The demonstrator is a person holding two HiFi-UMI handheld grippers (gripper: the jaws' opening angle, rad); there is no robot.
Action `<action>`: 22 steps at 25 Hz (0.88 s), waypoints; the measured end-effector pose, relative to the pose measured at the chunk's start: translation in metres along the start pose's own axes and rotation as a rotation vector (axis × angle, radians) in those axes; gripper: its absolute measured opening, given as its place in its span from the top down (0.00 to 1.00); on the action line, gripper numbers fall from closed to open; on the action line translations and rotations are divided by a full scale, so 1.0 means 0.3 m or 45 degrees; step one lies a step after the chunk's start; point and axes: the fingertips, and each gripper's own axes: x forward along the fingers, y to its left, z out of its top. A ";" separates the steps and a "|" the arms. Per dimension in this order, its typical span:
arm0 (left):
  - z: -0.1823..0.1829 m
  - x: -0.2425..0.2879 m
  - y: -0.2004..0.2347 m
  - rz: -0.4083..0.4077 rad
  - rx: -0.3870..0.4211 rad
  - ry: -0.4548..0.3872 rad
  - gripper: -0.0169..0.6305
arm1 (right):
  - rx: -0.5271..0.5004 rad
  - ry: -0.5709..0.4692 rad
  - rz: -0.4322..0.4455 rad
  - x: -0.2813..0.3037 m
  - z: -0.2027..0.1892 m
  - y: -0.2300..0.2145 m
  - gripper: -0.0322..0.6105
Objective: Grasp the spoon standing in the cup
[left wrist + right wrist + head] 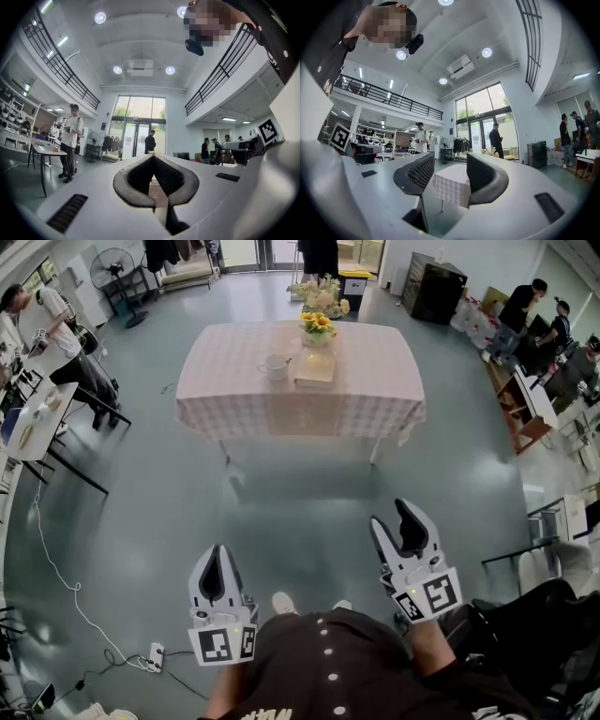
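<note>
A white cup (pixel 275 366) stands on a table with a pink checked cloth (pixel 375 381) far ahead across the floor. The spoon in it is too small to make out. Both grippers hang low near my body, well short of the table. My left gripper (pixel 221 559) has its jaws together with nothing between them, and its tips meet in the left gripper view (pixel 153 157). My right gripper (pixel 396 524) stands open and empty. The table (pixel 452 185) shows in the distance through the right gripper's (pixel 450 161) gap.
A book (pixel 315 369) and a vase of yellow flowers (pixel 318 326) sit beside the cup. Desks (pixel 37 418) and a person (pixel 47 324) are at the left, more people (pixel 520 306) and a black cabinet (pixel 436 287) at the right. A power strip (pixel 155 654) with cable lies on the floor.
</note>
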 end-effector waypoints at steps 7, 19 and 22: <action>0.001 0.010 0.058 -0.013 -0.005 0.003 0.96 | 0.001 0.009 0.003 0.050 -0.001 0.043 0.58; -0.019 0.005 0.245 -0.087 0.011 0.016 0.96 | 0.015 0.000 -0.072 0.141 -0.053 0.196 0.55; -0.028 0.013 0.286 -0.099 0.006 0.023 0.96 | 0.021 0.011 -0.084 0.155 -0.066 0.225 0.55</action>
